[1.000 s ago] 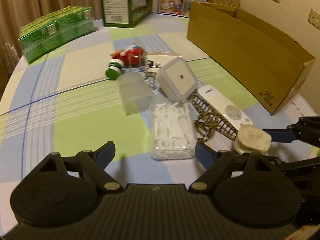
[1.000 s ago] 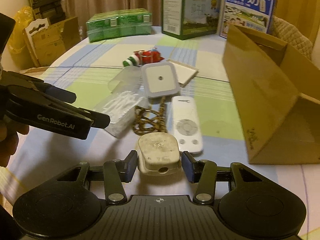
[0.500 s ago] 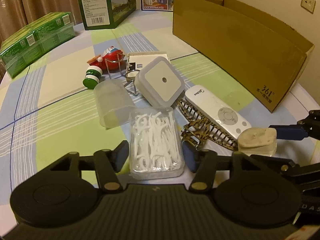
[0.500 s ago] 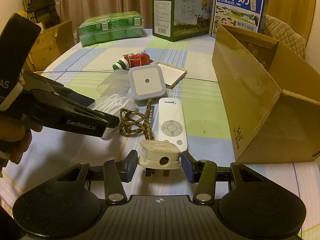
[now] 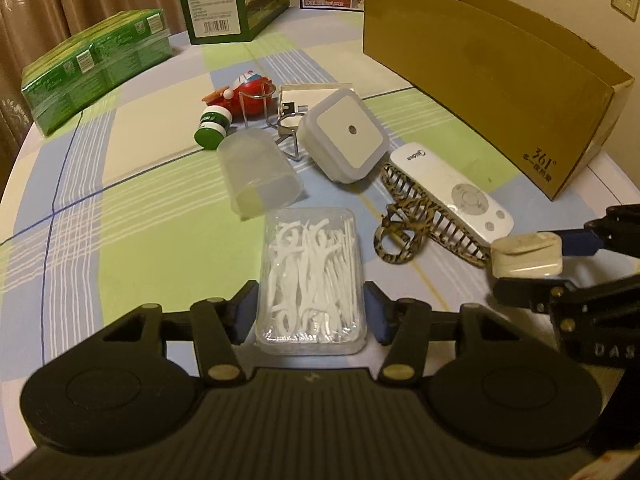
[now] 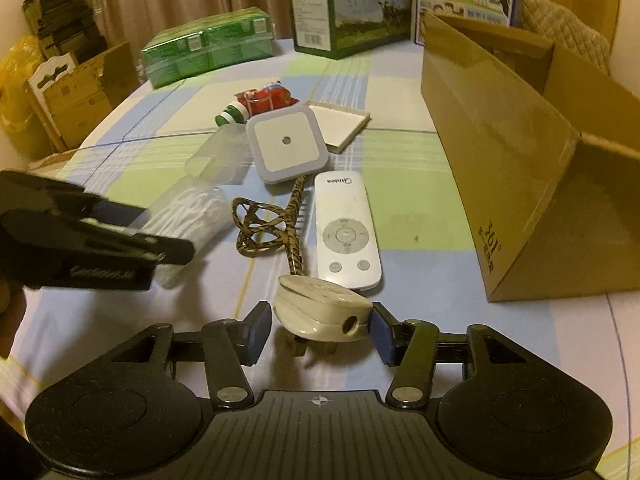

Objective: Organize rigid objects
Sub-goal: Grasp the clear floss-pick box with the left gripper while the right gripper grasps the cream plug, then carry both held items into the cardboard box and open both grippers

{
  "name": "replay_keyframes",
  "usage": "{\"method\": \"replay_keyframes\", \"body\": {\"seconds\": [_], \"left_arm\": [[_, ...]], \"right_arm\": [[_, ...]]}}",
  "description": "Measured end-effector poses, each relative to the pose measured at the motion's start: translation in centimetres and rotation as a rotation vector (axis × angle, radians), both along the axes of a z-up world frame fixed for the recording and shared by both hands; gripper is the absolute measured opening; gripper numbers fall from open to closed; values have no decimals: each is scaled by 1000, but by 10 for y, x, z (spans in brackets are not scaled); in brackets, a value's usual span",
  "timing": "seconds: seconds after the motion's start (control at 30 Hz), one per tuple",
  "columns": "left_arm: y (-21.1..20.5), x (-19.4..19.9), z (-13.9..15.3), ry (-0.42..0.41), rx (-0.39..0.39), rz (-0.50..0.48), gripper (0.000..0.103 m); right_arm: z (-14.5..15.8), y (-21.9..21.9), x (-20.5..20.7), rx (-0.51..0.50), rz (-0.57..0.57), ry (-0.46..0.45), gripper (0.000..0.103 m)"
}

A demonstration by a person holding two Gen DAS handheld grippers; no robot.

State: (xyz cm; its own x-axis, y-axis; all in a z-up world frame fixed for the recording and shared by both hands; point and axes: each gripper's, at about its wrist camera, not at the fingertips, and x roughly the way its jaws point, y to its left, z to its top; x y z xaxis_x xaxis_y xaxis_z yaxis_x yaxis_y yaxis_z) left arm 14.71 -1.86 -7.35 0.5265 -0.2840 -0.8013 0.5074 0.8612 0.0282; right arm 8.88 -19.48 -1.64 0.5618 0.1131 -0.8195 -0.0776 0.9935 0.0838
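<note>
A clear plastic box of white floss picks (image 5: 312, 276) lies on the checked tablecloth. My left gripper (image 5: 311, 312) is shut on it, with a pad pressing on each long side. In the right wrist view, a cream-white power plug (image 6: 320, 308) sits tilted between the fingers of my right gripper (image 6: 318, 330), prongs pointing down. The right jaws are opening: a gap shows beside the left pad, and the right pad is at the plug's edge. The same plug (image 5: 526, 254) appears at the right edge of the left wrist view.
An open cardboard box (image 6: 500, 152) stands to the right. Ahead lie a white remote (image 6: 346, 228), a leopard-patterned hair clip (image 6: 276, 228), a square night light (image 6: 286, 148), a clear lid (image 5: 256, 172), a green bottle (image 5: 212, 128) and a red toy (image 5: 248, 92). Cartons stand at the far edge.
My left gripper closed in around the floss box and gripped it. My right gripper raised the plug, then its jaws widened and the plug tipped.
</note>
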Motion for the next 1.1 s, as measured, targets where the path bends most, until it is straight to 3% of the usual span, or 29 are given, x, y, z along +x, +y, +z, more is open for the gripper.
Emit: {"method": "replay_keyframes", "body": {"seconds": [0.5,0.63,1.1], "left_arm": [[-4,13,-4,10,-9,18,56],[-3,11,-4,8,-1,22,52],[12,-9,11,-15,6,79,50]], "right_arm": [[-2,-15,6,89,-90,22,56],[0,-15,4,88,-85,6,51],[19,2,-11,-17,-13,-94,50]]}}
